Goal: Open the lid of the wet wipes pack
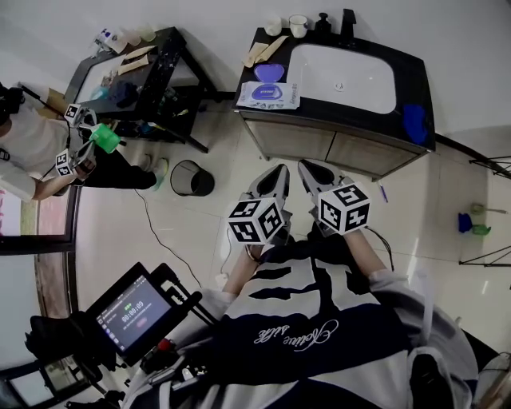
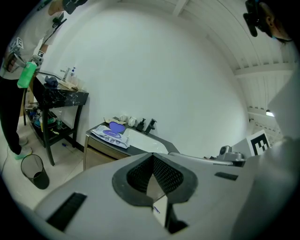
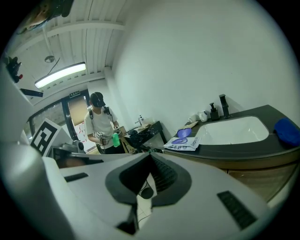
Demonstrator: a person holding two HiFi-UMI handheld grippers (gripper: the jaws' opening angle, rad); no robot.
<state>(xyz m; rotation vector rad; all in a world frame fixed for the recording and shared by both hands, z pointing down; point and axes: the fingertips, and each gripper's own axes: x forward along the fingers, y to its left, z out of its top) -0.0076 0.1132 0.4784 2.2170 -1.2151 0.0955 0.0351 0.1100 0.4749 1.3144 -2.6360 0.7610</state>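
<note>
The wet wipes pack (image 1: 268,94) lies on the dark counter (image 1: 327,116), left of the sink, and its purple lid (image 1: 269,73) stands up at the far end. The left gripper view shows the pack (image 2: 111,135) far ahead, and the right gripper view shows it (image 3: 183,143) with the lid (image 3: 183,132) raised. My left gripper (image 1: 279,172) and right gripper (image 1: 305,166) hang side by side over the floor, well short of the counter. Both are shut with nothing between the jaws, which meet in the left gripper (image 2: 152,157) and right gripper (image 3: 150,155) views.
A white sink basin (image 1: 343,80) with a black faucet (image 1: 348,17), cups (image 1: 297,24) and a blue cloth (image 1: 415,121) share the counter. A black bin (image 1: 192,177) stands on the floor. At left are a black shelf table (image 1: 136,80) and another person (image 1: 32,144). A monitor (image 1: 132,311) is at lower left.
</note>
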